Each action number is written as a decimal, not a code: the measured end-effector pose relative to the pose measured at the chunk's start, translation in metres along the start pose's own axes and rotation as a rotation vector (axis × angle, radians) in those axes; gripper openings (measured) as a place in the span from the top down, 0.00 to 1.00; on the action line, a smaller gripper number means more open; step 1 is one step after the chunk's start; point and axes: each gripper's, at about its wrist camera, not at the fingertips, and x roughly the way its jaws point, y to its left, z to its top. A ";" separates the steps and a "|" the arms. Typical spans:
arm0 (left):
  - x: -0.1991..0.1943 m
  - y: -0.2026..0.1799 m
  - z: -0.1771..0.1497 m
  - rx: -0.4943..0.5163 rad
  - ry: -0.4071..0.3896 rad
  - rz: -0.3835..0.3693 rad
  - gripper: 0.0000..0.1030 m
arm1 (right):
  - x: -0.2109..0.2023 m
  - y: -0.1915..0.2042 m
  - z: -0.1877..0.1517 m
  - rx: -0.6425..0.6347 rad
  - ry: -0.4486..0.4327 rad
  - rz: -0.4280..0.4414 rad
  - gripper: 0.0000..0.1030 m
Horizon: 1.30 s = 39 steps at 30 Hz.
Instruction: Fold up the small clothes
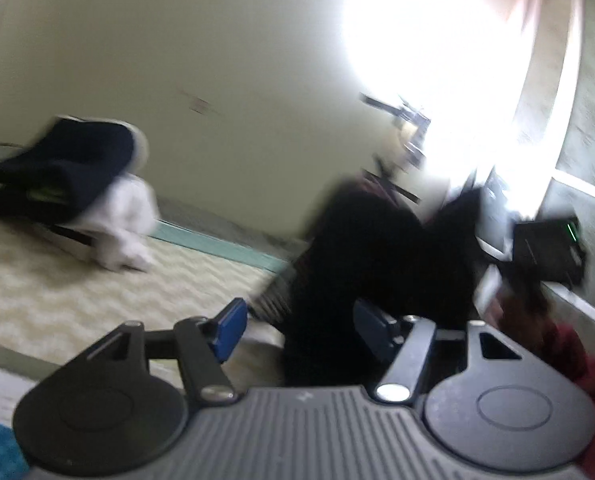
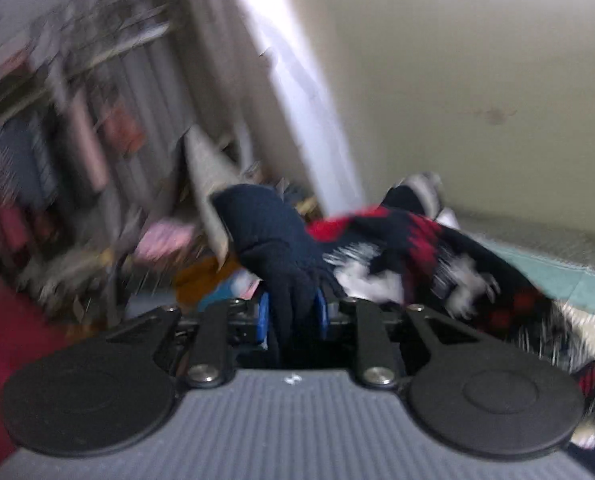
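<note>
My right gripper point(image 2: 292, 314) is shut on a dark navy knit garment point(image 2: 281, 248) patterned in red and white, which trails off to the right over the bed point(image 2: 577, 276). In the left wrist view my left gripper point(image 1: 297, 326) is open, its blue pads wide apart, with dark fabric point(image 1: 369, 256) of the garment hanging between and past them. Both views are motion-blurred. A pile of folded dark and white clothes point(image 1: 69, 184) lies at the far left on the cream bedspread point(image 1: 77, 292).
A pale wall point(image 1: 217, 60) stands behind the bed, with a bright window point(image 1: 437, 60) to the right. A cluttered shelf area point(image 2: 57, 140) and a red surface point(image 2: 5, 340) lie left in the right wrist view. Red cloth point(image 1: 593, 372) sits at the right edge.
</note>
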 end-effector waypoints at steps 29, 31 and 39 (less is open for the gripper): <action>0.202 -0.012 0.028 -0.021 0.519 -0.036 0.31 | -0.119 -0.040 -0.080 0.354 -0.272 -0.524 0.26; 0.216 -0.017 0.017 0.015 0.561 0.007 0.61 | -0.123 -0.046 -0.084 0.380 -0.292 -0.608 0.19; 0.139 0.005 0.048 -0.069 0.344 0.084 0.91 | -0.094 -0.061 -0.089 0.359 -0.209 -0.641 0.19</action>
